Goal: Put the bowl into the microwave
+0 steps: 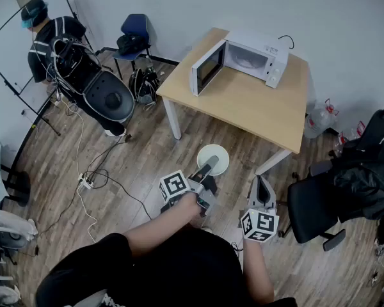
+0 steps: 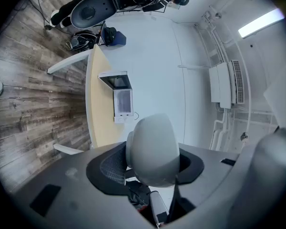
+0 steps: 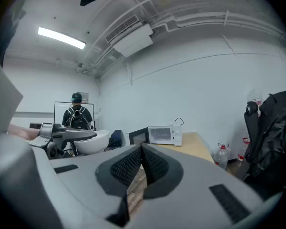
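A white bowl (image 1: pixel 213 159) hangs above the wood floor in front of the table, with my left gripper (image 1: pixel 207 169) shut on its rim. In the left gripper view the bowl (image 2: pixel 152 149) fills the space between the jaws of my left gripper (image 2: pixel 151 165). The white microwave (image 1: pixel 246 59) stands on the wooden table (image 1: pixel 243 104) with its door swung open to the left; it is still well ahead (image 2: pixel 120 99). My right gripper (image 1: pixel 260 184) is to the right of the bowl, shut and holding nothing (image 3: pixel 142 150). From there the bowl (image 3: pixel 91 141) shows at the left and the microwave (image 3: pixel 164 134) straight ahead.
A black office chair (image 1: pixel 320 204) and dark bags stand at my right. Water bottles (image 1: pixel 321 116) sit by the table's right end. At the back left are a person with a backpack (image 1: pixel 48 34), a blue chair (image 1: pixel 135 33), a white-and-black machine (image 1: pixel 107 96) and floor cables (image 1: pixel 86 183).
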The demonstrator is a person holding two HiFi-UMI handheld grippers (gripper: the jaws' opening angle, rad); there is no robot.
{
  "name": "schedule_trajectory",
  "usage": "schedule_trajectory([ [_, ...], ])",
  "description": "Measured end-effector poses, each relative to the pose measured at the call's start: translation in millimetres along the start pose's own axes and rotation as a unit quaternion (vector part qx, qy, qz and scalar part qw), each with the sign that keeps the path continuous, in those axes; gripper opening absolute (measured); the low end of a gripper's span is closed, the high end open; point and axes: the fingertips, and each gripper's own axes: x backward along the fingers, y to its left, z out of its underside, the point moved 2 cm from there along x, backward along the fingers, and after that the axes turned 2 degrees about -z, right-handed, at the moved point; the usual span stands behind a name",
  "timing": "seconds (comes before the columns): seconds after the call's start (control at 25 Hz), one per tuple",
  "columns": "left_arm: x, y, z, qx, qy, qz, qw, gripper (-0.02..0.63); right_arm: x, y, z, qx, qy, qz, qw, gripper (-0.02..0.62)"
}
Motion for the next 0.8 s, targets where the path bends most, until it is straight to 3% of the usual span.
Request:
schedule_trajectory([
  [0.52, -9.1, -12.6, 8.8, 0.008, 0.011, 0.019, 0.9997, 0.209, 1.1, -6.2, -1.6, 0.015, -0.005, 0.004, 1.000, 0.060],
  [0.8, -58.2, -8.0, 6.5, 0.029, 0.028, 0.036, 0.9985, 0.209, -22.1, -35.7, -3.3, 0.014, 0.005, 0.036, 0.999, 0.060],
])
